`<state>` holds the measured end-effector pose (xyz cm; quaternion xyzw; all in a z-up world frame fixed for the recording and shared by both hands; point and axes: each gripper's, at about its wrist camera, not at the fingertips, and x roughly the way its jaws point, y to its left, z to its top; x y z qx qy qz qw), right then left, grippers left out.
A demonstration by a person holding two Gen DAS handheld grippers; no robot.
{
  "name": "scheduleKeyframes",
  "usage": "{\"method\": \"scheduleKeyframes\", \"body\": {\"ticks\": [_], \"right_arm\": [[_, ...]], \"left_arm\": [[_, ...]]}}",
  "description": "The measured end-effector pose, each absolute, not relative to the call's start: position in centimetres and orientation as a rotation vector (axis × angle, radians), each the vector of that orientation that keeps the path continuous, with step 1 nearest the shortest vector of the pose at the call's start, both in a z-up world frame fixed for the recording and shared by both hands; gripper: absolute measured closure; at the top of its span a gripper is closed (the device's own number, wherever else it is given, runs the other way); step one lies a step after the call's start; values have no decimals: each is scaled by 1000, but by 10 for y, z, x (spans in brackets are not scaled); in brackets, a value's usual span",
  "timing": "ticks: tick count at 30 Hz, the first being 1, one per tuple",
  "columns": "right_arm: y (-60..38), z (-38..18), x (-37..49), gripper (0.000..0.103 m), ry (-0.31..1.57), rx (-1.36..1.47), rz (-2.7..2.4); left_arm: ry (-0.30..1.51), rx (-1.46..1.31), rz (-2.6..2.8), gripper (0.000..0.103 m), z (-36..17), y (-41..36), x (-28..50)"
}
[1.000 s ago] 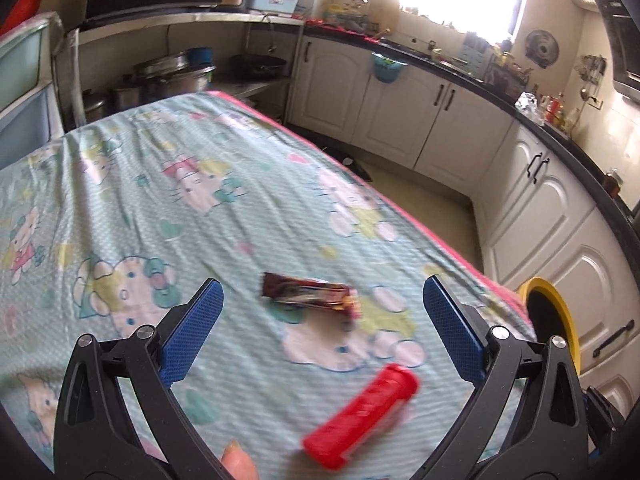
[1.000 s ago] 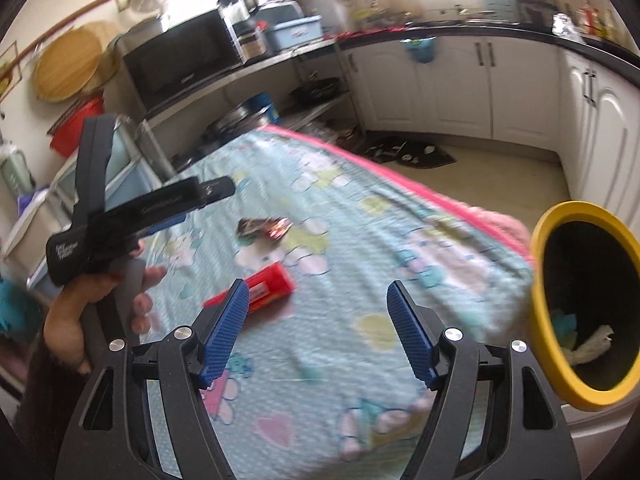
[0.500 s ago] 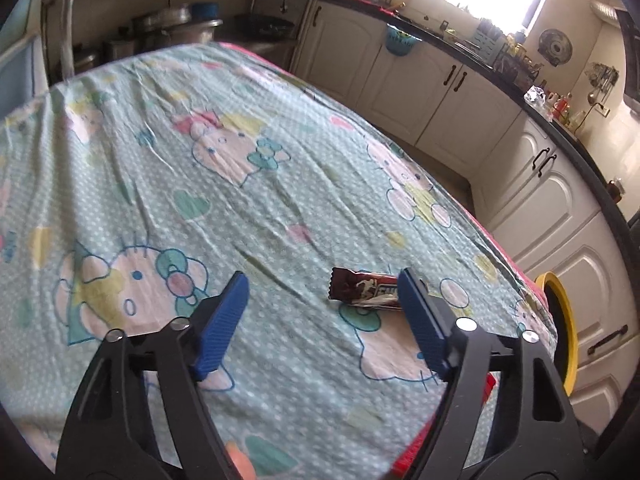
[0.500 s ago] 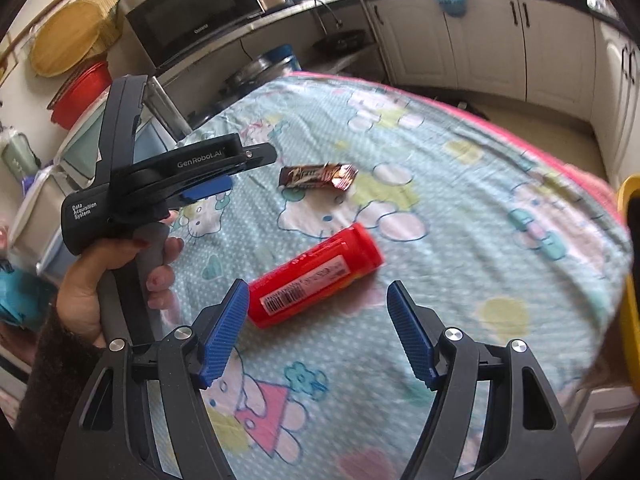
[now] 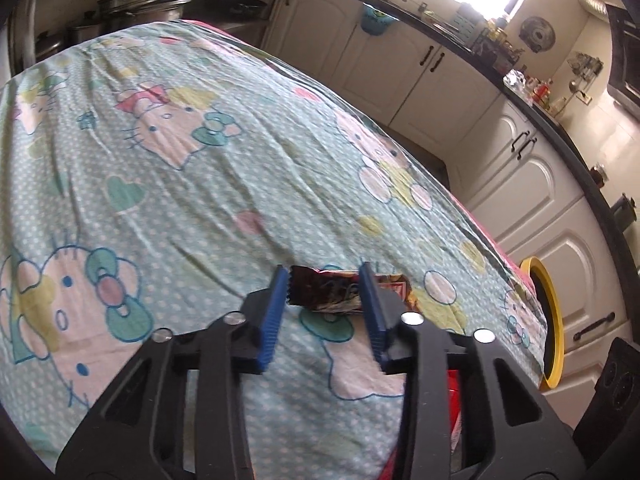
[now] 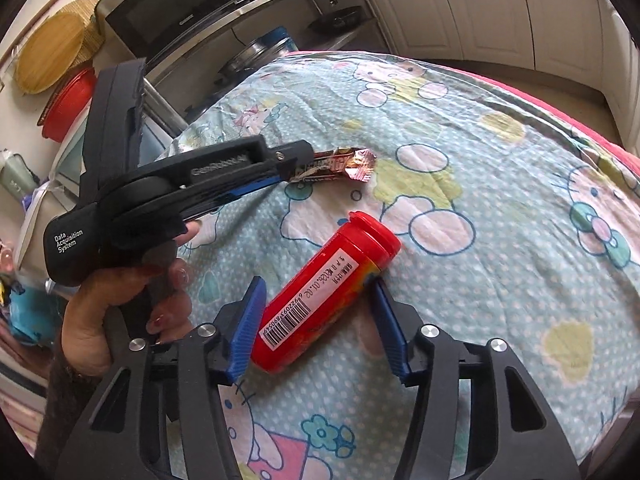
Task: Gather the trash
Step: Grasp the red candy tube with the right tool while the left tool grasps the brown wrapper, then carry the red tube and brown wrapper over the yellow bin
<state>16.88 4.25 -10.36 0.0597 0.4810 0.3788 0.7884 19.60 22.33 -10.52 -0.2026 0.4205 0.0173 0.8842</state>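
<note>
You are bringing both grippers down onto 2 pieces of trash on the cartoon-print tablecloth (image 5: 168, 184). Your left gripper (image 5: 325, 280) has just been closing; its jaws are standing narrow with the candy wrapper (image 5: 328, 294) lying flat between them, and whether the pads are pressing it yet I cannot tell. Your right gripper (image 6: 316, 300) has also been closing, about half open around the red tube (image 6: 320, 296), which is lying on its side at a slant: the left pad is beside the barcode end, the right pad near the body, neither clearly pressing.

Keep lowering the left tips until they are skimming the cloth, so the thin wrapper is not slipping under them, and avoid pinching fabric. Square the right jaws across the tube's middle before squeezing, since a round tube may be rolling out of a slanted grip. The yellow-rimmed bin (image 5: 550, 320) is waiting past the table edge.
</note>
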Motion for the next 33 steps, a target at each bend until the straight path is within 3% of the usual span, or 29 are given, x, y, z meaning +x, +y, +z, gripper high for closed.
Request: {"method": "scheduleKeyframes", "body": {"ticks": [6, 8, 17, 33], "right_arm": [[43, -105, 171, 60, 1040, 141, 844], [46, -104, 171, 64, 1043, 146, 857], [27, -96, 160, 73, 1017, 155, 873], [-61, -65, 176, 75, 892, 239, 753]], "left_arm": [[892, -397, 54, 100, -109, 221, 197], [898, -398, 49, 102, -109, 223, 195], [874, -384, 26, 103, -103, 215, 180], [775, -308, -41, 103, -49, 163, 166]]}}
